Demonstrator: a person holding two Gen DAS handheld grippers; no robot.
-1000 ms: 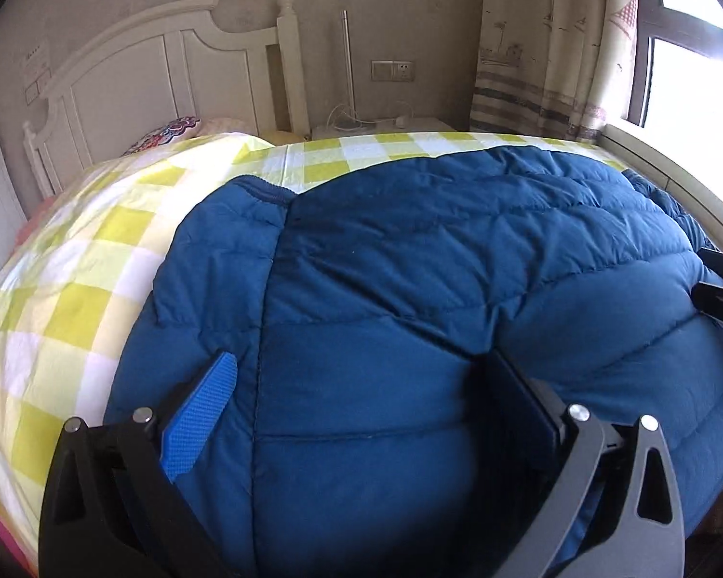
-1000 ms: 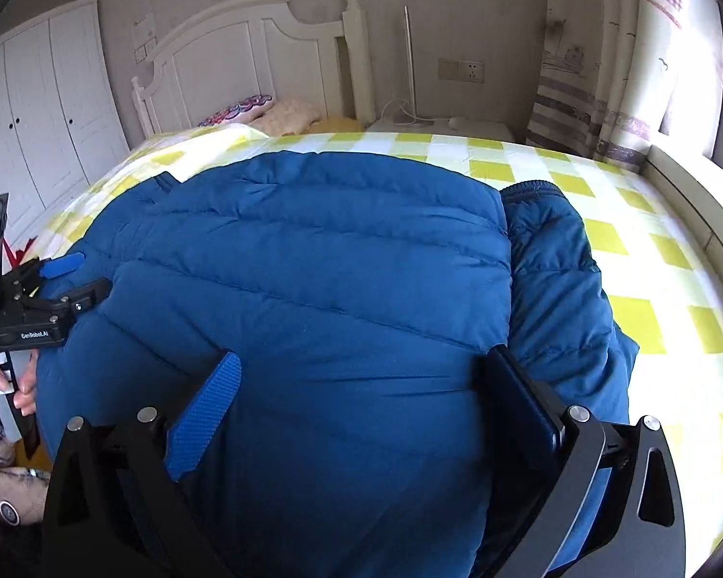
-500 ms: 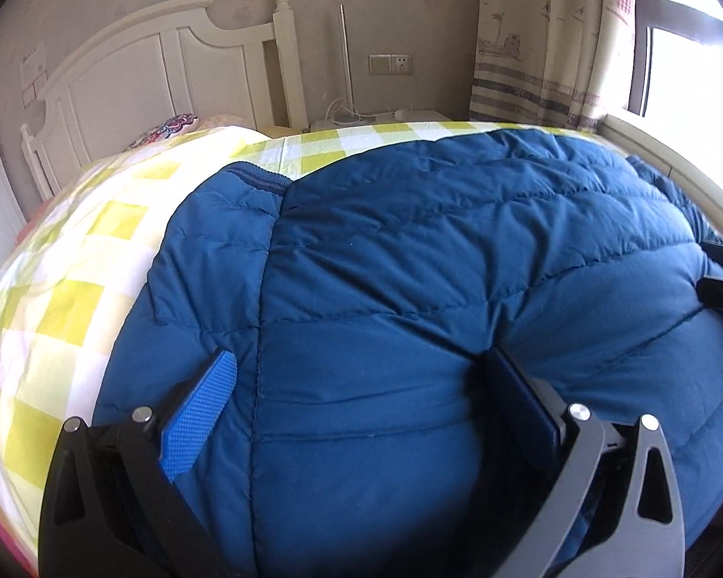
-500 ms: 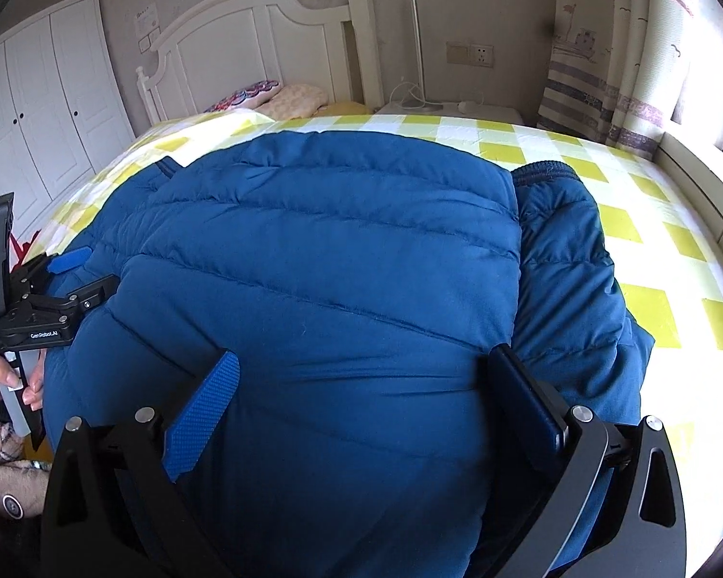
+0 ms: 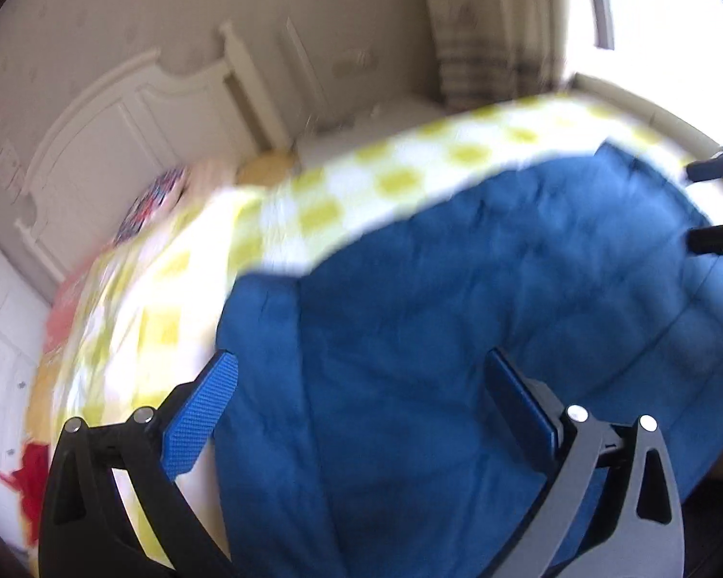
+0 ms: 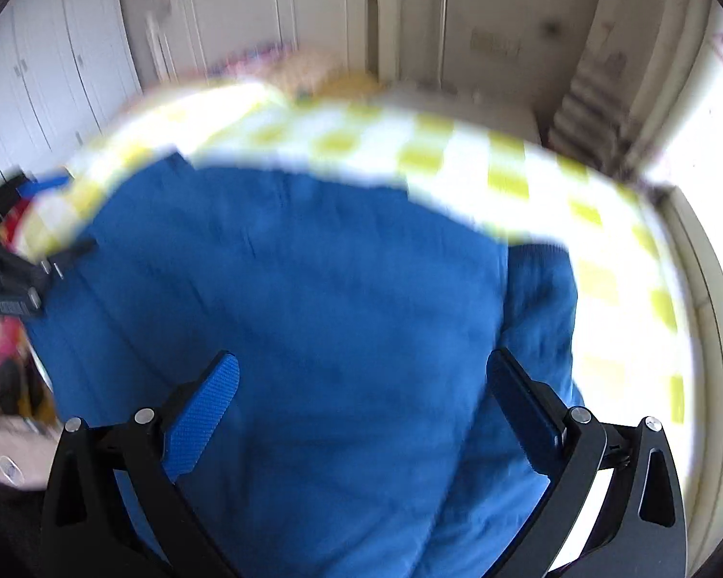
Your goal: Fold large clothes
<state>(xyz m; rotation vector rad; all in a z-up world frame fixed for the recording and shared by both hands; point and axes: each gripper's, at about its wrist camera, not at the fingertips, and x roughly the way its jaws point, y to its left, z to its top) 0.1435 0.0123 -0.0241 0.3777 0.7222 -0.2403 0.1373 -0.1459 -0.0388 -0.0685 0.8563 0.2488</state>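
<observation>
Left gripper (image 5: 361, 400): spread wide, empty.
Right gripper (image 6: 361, 400): same.
Risk: puffy jacket (image 6: 313, 313) springs open unpinned.

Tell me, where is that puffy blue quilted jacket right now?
The puffy blue quilted jacket lies spread on the yellow-and-white checked bedsheet, filling the lower middle of both wrist views, with the white headboard behind it.

Motion blur smears both views; the headboard (image 5: 135, 111) and wardrobe doors (image 6: 67, 62) ahead lose detail; the blue jacket (image 6: 313, 298) runs off the bottom edge beneath the tool.
</observation>
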